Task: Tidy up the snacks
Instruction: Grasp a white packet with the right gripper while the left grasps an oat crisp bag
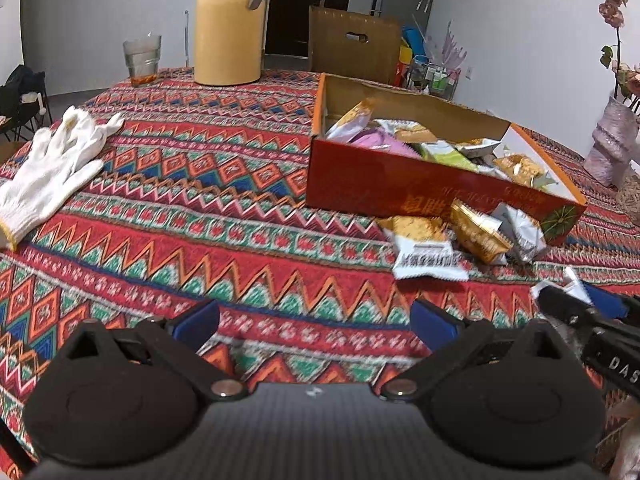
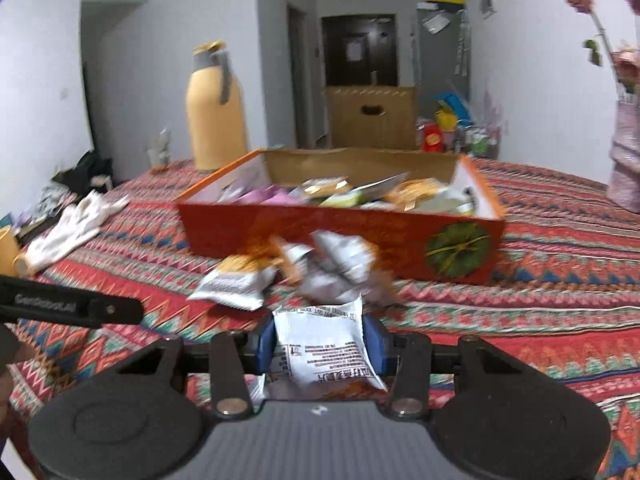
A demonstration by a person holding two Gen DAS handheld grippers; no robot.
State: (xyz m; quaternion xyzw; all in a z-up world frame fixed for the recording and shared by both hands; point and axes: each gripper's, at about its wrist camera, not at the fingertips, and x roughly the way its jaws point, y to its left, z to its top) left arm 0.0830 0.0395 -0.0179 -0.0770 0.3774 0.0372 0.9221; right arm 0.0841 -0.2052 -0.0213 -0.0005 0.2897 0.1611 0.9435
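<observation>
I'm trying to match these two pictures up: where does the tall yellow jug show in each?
Left wrist view: the yellow thermos jug stands top centre-left, at the table's far edge, its top cut off.
Right wrist view: the jug stands upper left, behind the box's left corner, fully visible.
Shared landmark: the red snack box.
</observation>
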